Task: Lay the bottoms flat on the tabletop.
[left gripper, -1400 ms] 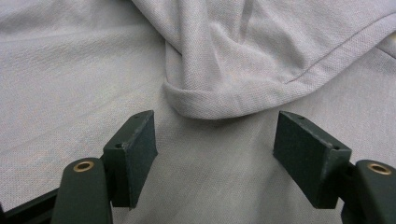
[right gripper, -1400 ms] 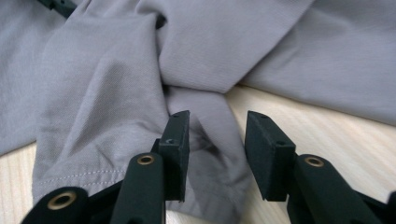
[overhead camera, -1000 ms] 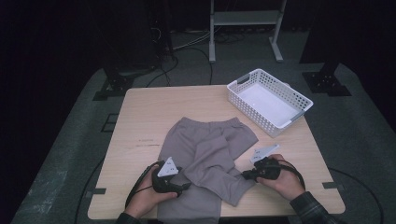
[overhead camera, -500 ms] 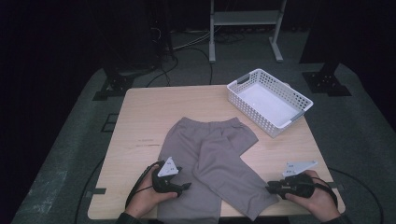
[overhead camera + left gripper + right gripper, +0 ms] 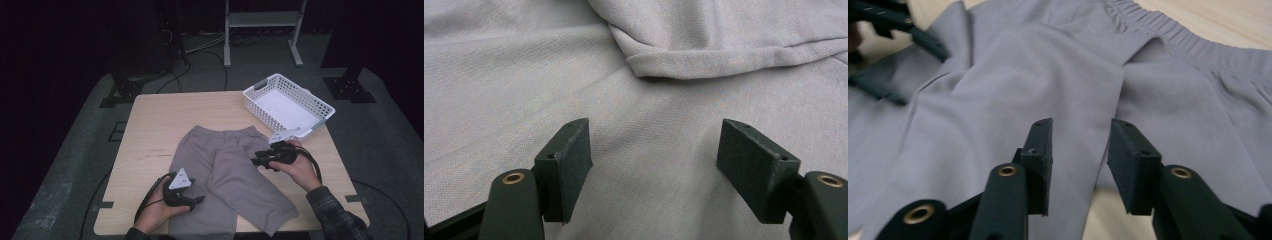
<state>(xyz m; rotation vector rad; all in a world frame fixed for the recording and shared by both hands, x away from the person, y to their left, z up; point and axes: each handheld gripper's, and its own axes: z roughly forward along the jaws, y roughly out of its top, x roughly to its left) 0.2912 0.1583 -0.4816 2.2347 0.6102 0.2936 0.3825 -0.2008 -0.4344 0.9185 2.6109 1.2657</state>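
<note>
Grey pants (image 5: 225,170) lie flat on the wooden table (image 5: 165,120), waistband far, legs toward me. My left gripper (image 5: 200,199) rests low on the left leg near the front edge. Its jaws stand open (image 5: 654,160) over flat fabric, with a folded hem (image 5: 704,62) just beyond and nothing pinched. My right gripper (image 5: 260,161) hovers by the pants' right side below the waistband. Its jaws (image 5: 1078,150) have just been opening and are apart with nothing between them; the elastic waistband (image 5: 1193,40) lies ahead of them.
A white plastic basket (image 5: 320,107) stands at the table's far right corner, close behind my right hand. The other gripper (image 5: 883,20) shows at the top left of the right gripper view. Dark floor, cables and a metal stand lie beyond the table.
The right gripper drew the right leg out toward the front right corner, let it go, and moved back up and left beside the waist. That leg now lies spread. The left gripper stayed put.
</note>
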